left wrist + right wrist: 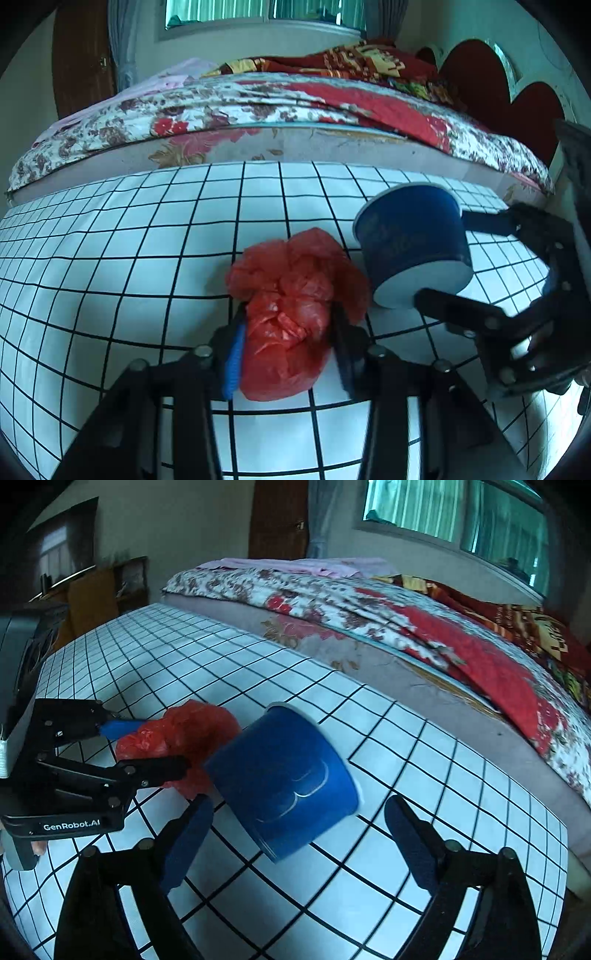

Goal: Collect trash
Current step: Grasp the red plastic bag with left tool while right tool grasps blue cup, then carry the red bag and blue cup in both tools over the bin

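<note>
Lying on the white tabletop [110, 258] with its black grid lines, a crumpled red plastic bag [291, 314] sits squarely between the blue-padded fingers of the left gripper [286, 354]. Both pads look pressed against its sides, so I judge the gripper to be pinching the bag, ready to lift it as trash. Just beside it, touching or nearly so, a blue paper cup with a white rim [284, 782] lies tipped on its side. The right gripper [295, 838] straddles it from the rim end with fingers spread; a gap shows beside the right finger, so nothing is gripped yet. Approaching side-on suits a cup lying down, since the fingers can close across its round wall. Each hand taking one piece lets both be cleared together. Beyond the tabletop's far edge stands a bed [258, 107] under a floral quilt, with a window [461, 520] behind.
</note>
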A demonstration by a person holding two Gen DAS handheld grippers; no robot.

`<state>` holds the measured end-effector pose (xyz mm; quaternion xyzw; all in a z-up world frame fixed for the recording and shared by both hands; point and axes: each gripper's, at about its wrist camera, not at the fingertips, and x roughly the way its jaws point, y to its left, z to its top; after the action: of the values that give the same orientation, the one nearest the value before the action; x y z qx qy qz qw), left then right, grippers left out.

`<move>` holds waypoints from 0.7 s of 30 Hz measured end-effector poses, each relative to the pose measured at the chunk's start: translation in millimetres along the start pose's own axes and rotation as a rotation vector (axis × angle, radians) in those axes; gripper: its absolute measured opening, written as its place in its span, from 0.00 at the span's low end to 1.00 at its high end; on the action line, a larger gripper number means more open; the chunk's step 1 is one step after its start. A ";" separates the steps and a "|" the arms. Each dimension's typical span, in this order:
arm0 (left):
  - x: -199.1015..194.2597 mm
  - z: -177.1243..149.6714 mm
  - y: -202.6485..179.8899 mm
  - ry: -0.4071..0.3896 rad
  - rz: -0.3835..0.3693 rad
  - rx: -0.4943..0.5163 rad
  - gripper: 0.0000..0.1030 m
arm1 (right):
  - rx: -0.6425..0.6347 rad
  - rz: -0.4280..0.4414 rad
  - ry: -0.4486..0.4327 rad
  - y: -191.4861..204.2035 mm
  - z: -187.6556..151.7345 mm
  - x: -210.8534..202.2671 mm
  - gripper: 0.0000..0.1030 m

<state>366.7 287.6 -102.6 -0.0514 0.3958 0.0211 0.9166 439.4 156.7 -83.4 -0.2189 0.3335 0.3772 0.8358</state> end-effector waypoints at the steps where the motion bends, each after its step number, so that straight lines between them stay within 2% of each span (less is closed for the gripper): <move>1: -3.4 -2.1 0.6 -0.004 0.008 -0.010 0.37 | 0.012 0.006 0.006 0.7 0.3 0.8 0.76; 2: -6.5 -3.1 2.0 -0.011 0.011 -0.019 0.36 | 0.032 0.004 0.016 1.5 -0.3 0.8 0.70; 4: -16.2 -7.1 2.2 -0.037 0.035 -0.021 0.36 | 0.073 -0.006 0.033 5.1 -2.7 -1.1 0.69; 6: -26.1 -12.2 4.3 -0.053 0.058 -0.027 0.36 | 0.097 0.025 0.024 13.0 -7.6 -7.4 0.69; 9: -38.2 -18.4 10.8 -0.078 0.094 -0.045 0.36 | 0.067 0.039 0.030 32.3 -13.9 -14.0 0.69; 11: -40.8 -22.6 16.7 -0.069 0.092 -0.067 0.36 | 0.038 0.004 0.011 34.6 -10.6 -15.7 0.69; 12: -41.2 -25.1 19.3 -0.064 0.102 -0.071 0.36 | 0.023 -0.037 0.001 32.9 -5.5 -14.5 0.72; 14: -40.5 -28.3 27.0 -0.050 0.108 -0.089 0.36 | 0.009 -0.080 -0.019 26.8 6.2 -10.1 0.95; 19: -33.6 -26.0 34.9 -0.018 0.082 -0.108 0.36 | 0.035 0.065 -0.023 21.5 33.3 12.5 0.97; 21: -33.2 -26.3 34.5 -0.018 0.085 -0.096 0.36 | 0.059 0.086 -0.012 23.7 32.6 17.3 0.85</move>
<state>322.1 319.1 -99.0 -0.0784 0.3878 0.0796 0.9150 442.3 199.9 -76.4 -0.1775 0.3486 0.4044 0.8267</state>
